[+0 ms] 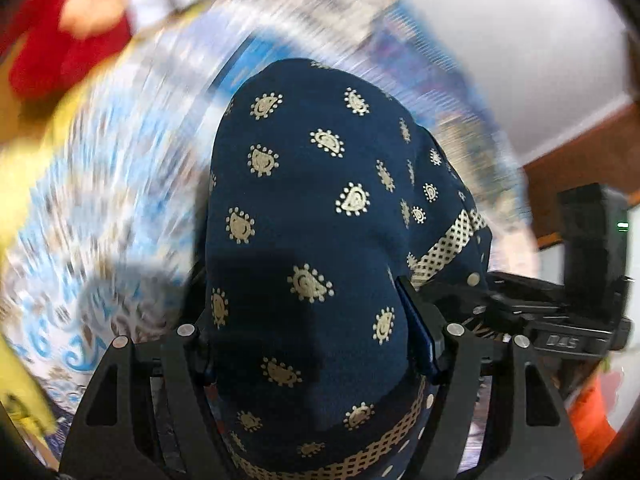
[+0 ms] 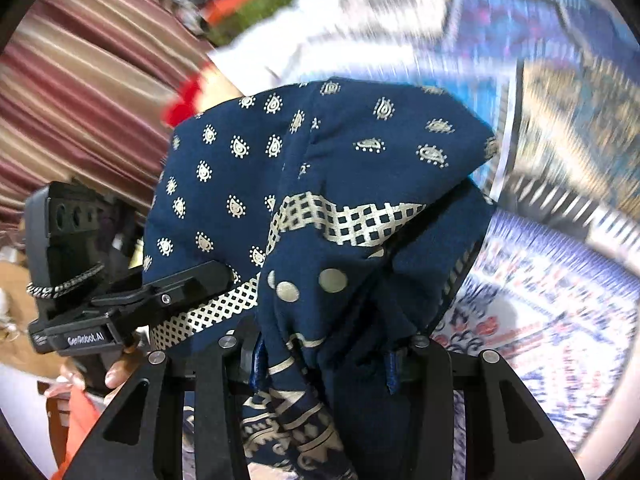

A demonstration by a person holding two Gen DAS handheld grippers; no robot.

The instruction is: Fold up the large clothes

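Left gripper [image 1: 316,344]: jaws drawn in on a thick bunch of the navy garment [image 1: 320,208], which drapes forward over both fingers and hides the tips

Right gripper [image 2: 320,354]: jaws likewise narrowed onto the navy garment [image 2: 320,184], pinching gathered cloth near its cream lattice band [image 2: 348,220]

Garment: dark blue with small cream paisley motifs, held off the surface by the 2 grippers, which sit close together; in the right wrist view the left gripper [image 2: 132,300] lies just beside the cloth

Surface: a patterned blue and white bedspread [image 2: 560,320] lies beyond the cloth, badly smeared by motion; which edge or corner of it the garment hangs over cannot be told

Surroundings: striped curtain [image 2: 80,80], red sleeve [image 1: 60,40], all blurred

Step in hand: judged to be carrying a gathered edge across to make a fold, or lifting to shake the cloth out

Next move: likely calls for lowering both grips together onto the bedspread, keeping the edge taut and level, then letting go only once the layers lie flat
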